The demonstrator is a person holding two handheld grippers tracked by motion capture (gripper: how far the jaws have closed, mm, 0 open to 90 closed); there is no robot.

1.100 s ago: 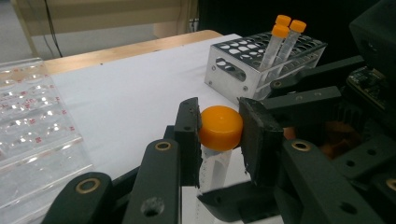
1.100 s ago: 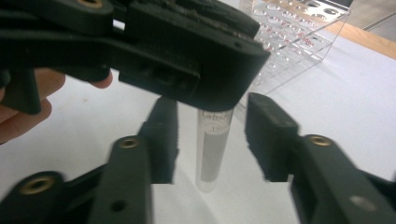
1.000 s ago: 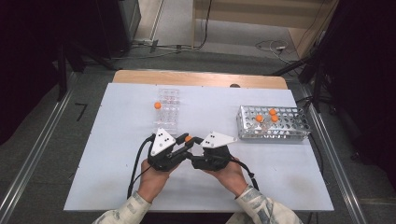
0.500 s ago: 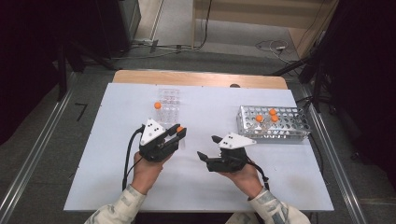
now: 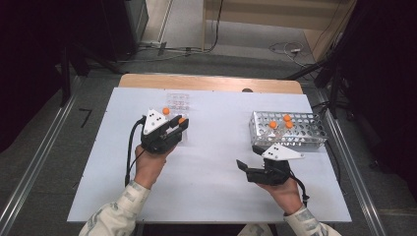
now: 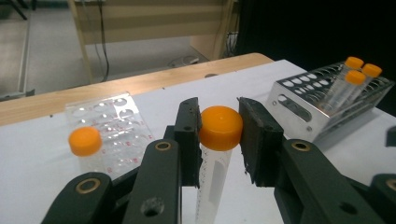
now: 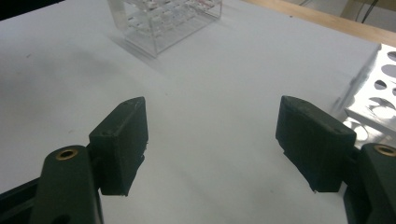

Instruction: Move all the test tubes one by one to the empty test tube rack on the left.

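Note:
My left gripper (image 5: pixel 180 127) is shut on the orange cap of a clear tube (image 6: pixel 220 127), which hangs upright between its jaws just in front of a clear plastic rack (image 5: pixel 178 101). Another orange-capped tube (image 6: pixel 85 141) stands in that rack. My right gripper (image 5: pixel 244 169) hovers low over the white table (image 5: pixel 216 191), in front of the metal rack (image 5: pixel 290 132). Its jaws have just been opening and stand wide apart, and its fingers (image 7: pixel 122 140) have nothing between them. Three orange-capped tubes (image 5: pixel 281 123) stand in the metal rack.
A wooden strip (image 5: pixel 211 82) runs along the table's far edge. Cables trail from both grippers toward the person's sleeves. Dark floor and metal rails flank the table. Open white surface lies between the two hands.
The hands were together at the table's centre. The left one has carried the tube left and away toward the clear rack; the right one has swung right, its jaws wider.

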